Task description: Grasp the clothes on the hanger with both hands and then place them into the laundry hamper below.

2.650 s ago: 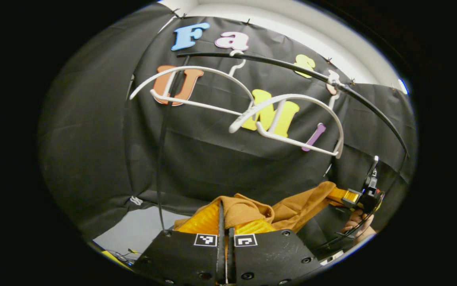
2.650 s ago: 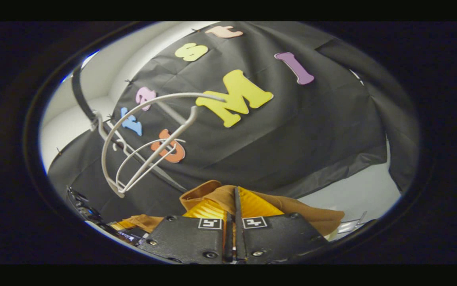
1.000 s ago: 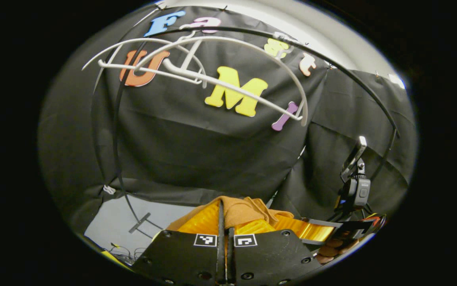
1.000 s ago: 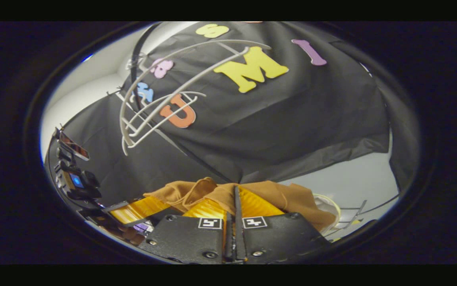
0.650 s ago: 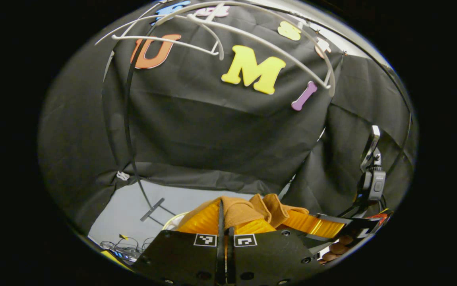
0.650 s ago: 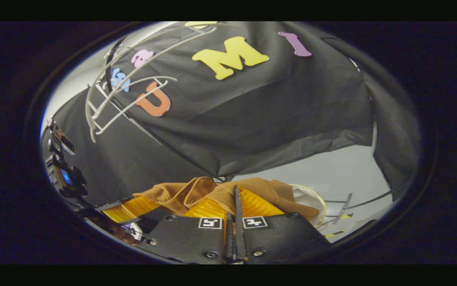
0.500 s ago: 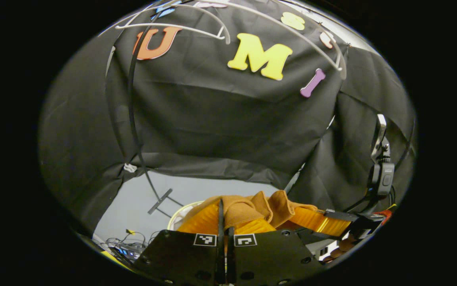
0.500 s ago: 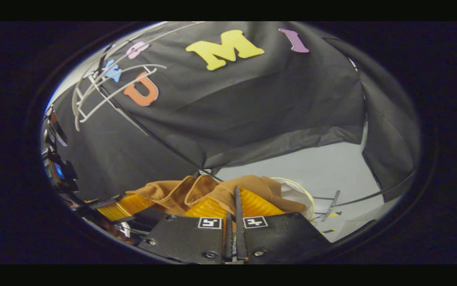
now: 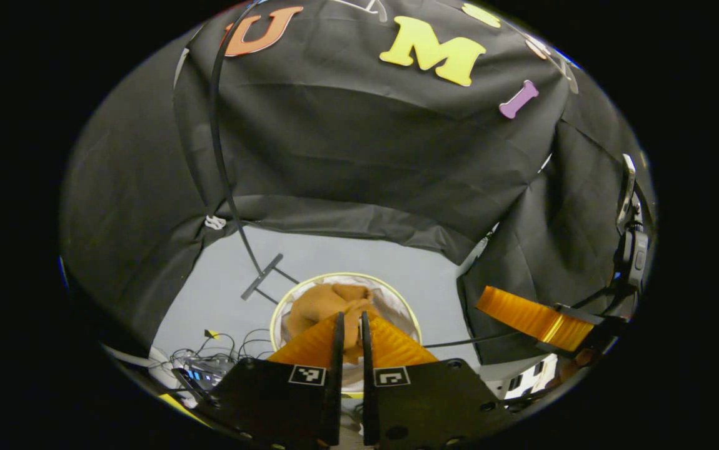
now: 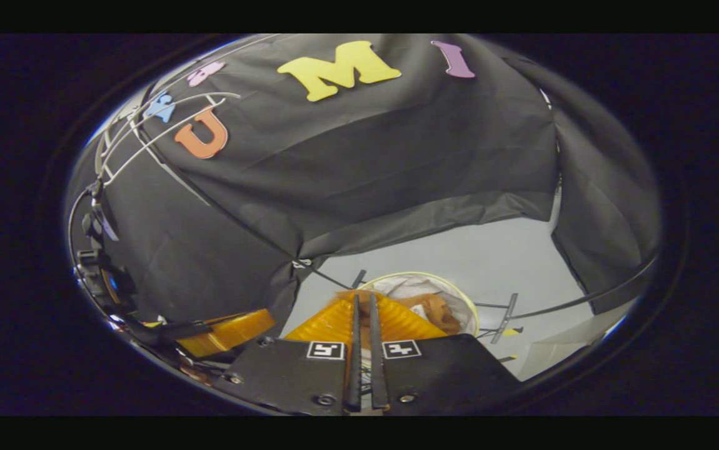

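So half a second back both claws were pinching the brown shirt; now it's dropped into the laundry hamper (image 9: 284, 306) below, bunched up as a heap (image 9: 325, 303). Looks basically done. The left claw (image 9: 348, 325) is spread a bit with nothing in it. The right claw (image 10: 363, 306) shows only a thin gap, also empty. The claws cover part of the clothes, and the hangers (image 10: 147, 134) get cut off at the edge.

The clothes (image 9: 325, 304) lie in the hamper (image 9: 284, 306), apparently below both grippers.
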{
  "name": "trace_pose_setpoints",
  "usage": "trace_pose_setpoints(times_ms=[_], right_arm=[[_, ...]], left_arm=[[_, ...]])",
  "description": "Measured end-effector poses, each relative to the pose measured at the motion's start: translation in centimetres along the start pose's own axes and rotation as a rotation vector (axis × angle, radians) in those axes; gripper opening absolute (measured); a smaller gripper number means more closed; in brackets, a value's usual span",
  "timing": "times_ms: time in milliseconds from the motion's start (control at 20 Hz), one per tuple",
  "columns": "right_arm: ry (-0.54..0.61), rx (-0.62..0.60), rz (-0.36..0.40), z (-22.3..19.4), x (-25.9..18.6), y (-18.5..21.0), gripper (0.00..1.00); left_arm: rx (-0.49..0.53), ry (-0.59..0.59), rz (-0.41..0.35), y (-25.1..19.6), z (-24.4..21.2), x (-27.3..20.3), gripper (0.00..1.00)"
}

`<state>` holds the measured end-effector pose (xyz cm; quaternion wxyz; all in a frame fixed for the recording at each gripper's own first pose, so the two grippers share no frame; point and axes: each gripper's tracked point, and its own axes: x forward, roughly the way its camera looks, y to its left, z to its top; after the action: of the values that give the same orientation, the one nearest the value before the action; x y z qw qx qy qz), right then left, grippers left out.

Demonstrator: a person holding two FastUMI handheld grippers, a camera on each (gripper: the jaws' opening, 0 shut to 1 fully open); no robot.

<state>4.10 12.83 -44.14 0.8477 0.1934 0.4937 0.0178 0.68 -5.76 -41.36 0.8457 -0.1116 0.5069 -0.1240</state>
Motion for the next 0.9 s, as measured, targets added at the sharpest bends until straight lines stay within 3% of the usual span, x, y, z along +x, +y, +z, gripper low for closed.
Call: trace_pose_setpoints(times_ms=[50,100,150,300,400,450,600,750,800,900], right_arm=[[-0.004,-0.004,-0.014,0.0,-0.4,-0.3,0.1],[-0.01,-0.005,-0.026,0.1,-0.7,-0.5,0.14],[-0.017,-0.009,-0.045,0.1,-1.1,-1.0,0.19],[-0.052,-0.024,-0.106,0.3,-3.3,-2.2,0.46],[-0.122,-0.044,-0.139,1.6,-5.4,-2.6,0.52],[-0.164,-0.057,-0.158,2.2,-6.6,-3.1,0.52],[-0.282,-0.091,-0.207,4.0,-11.2,-3.9,0.55],[-0.384,-0.147,-0.198,5.5,-16.3,-3.1,0.61],[-0.411,-0.168,-0.196,5.8,-17.8,-3.2,0.72],[-0.484,-0.205,-0.185,6.7,-21.6,-2.8,0.71]], left_arm=[[0.01,-0.003,-0.003,-0.1,0.2,0.0,0.29],[0.023,0.001,-0.003,0.0,0.1,-0.3,0.35],[0.037,0.001,-0.008,-0.2,0.1,-0.9,0.29],[0.108,-0.063,-0.017,-0.7,1.4,-2.5,0.8],[0.189,-0.155,0.0,-0.4,3.0,-4.1,0.85],[0.215,-0.191,0.005,-0.5,3.6,-5.2,0.96],[0.229,-0.279,-0.018,-2.1,4.9,-8.6,0.96],[0.217,-0.41,-0.033,-3.4,6.8,-14.0,0.97],[0.213,-0.46,-0.03,-4.0,7.5,-16.4,0.96],[0.21,-0.542,-0.018,-4.8,8.3,-20.5,1.0]])
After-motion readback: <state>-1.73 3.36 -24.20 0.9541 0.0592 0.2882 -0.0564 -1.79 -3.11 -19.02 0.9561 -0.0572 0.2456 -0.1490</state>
